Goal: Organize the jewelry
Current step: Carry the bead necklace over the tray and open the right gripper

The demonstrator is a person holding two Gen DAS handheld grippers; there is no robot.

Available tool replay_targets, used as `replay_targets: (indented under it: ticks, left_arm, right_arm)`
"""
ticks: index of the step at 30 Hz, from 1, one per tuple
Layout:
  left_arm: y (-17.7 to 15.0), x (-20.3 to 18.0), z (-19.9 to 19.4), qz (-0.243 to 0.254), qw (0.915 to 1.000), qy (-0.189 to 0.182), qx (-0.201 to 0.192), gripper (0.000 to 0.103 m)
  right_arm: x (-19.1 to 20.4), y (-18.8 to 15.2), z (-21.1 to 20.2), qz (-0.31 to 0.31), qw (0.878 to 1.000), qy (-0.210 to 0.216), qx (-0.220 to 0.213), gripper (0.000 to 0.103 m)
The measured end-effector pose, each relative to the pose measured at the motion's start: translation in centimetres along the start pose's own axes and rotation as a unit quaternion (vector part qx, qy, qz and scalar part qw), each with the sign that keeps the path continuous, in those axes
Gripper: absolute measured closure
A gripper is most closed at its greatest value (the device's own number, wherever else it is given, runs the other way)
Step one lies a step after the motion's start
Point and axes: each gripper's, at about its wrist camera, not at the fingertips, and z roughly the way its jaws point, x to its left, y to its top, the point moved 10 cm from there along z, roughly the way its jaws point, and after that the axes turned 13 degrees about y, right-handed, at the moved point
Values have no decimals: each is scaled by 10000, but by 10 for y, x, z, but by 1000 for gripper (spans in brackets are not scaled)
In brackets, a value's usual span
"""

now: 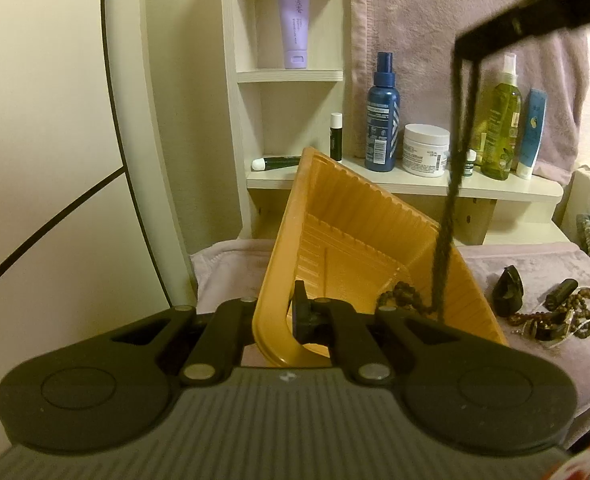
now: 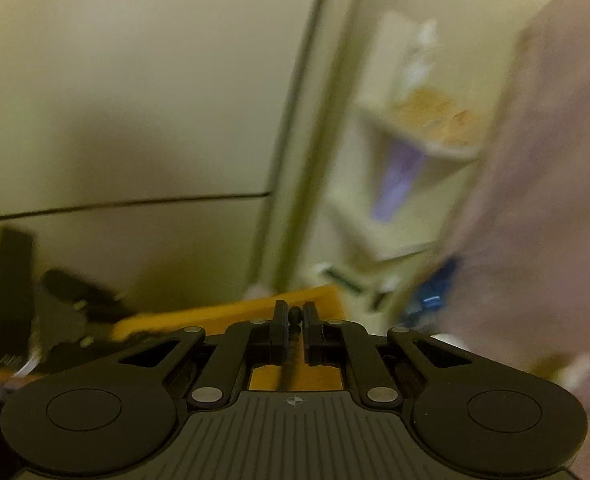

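Note:
My left gripper is shut on the near rim of an orange ribbed tray and holds it tilted up off the pink cloth. At the upper right of the left wrist view, my right gripper pinches a dark beaded necklace. The strand hangs straight down into the tray, and its lower end is piled on the tray floor. The right wrist view is blurred; there my right gripper is shut on a dark bead of the necklace, above the tray.
A heap of brown bead strings and black pieces lies on the cloth right of the tray. Behind it, a white shelf carries bottles, a white jar and tubes. A pink towel hangs at the back.

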Motion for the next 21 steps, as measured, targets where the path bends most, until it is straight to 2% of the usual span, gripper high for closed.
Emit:
replay_targets:
  ticks: [3,6,11,14,18,21]
  left_arm:
    - [0,1,1,-14,10000,-1,12,98]
    - [0,0,1,-19,10000,8,14,98]
    - [-1,-1,1,-36,10000,12,31,98]
    - [-1,-1,2,-37,10000,9,38,98]
    - [-1,-1,2,-53,10000,11,54,98]
    - [-1,-1,3,-56,10000,11,62,98]
  right_arm:
    - [20,-17,7,-628,9949,745,242,96]
    - [36,-41,14,-1372,9823,1067,704,96]
    - [48,-85,35,-2680,9440,977,1660,96]
    - [51,-104,40,-3086,9272,921,1912,96]
    - [55,-112,42,-3272,9222,879,1867,96]
    - [55,-109,38,-3336,9245,770,1677,96]
